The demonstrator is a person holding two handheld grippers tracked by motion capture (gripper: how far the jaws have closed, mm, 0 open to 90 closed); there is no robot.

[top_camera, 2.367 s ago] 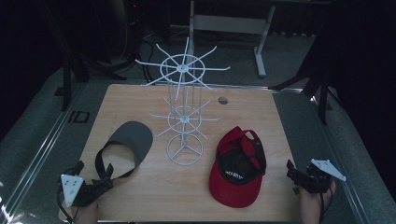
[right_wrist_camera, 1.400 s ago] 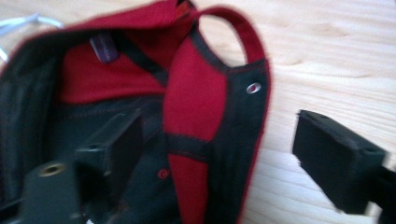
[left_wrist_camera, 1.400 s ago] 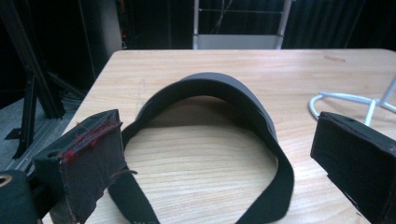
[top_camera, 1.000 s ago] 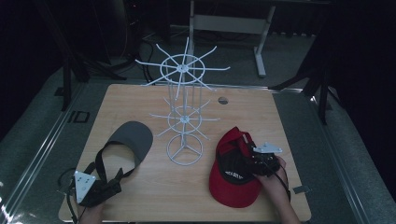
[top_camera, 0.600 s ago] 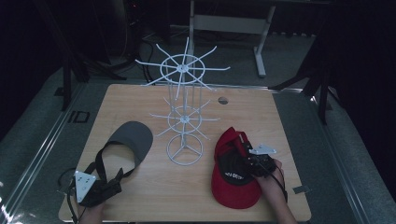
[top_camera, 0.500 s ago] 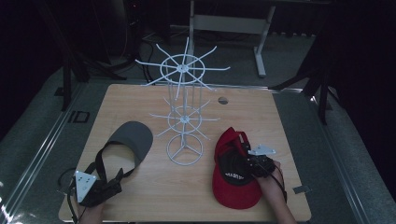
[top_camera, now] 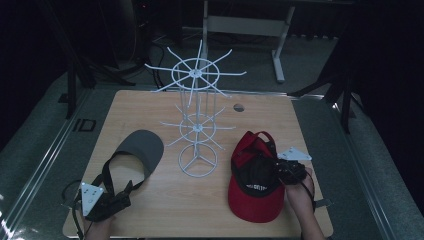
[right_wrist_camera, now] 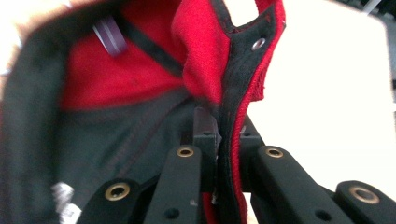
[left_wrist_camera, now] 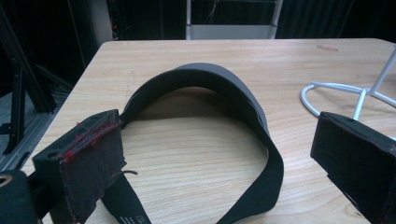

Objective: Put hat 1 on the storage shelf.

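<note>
Right gripper (top_camera: 280,169) moved in from the table's right edge (top_camera: 320,165) onto the red cap (top_camera: 255,192), jaws now closed on its rim, left gripper (top_camera: 112,200) shifted slightly toward the grey visor (top_camera: 142,147)

The high view is dim and low in contrast: the pale wooden counter (top_camera: 150,105) is the only evenly lit surface, the room beyond its far edge drops to near black, and the white wire rack (top_camera: 197,120) throws only a faint, soft shadow, so the light comes from overhead and is diffuse. The left gripper view is brighter and sharp on the wood grain, with a soft shadow inside the loop of the dark grey visor (left_wrist_camera: 210,88); the near black pads are slightly blurred. The right gripper view is overexposed: the counter burns out to white, and the red fabric cap (right_wrist_camera: 205,51) is out of focus.
</note>
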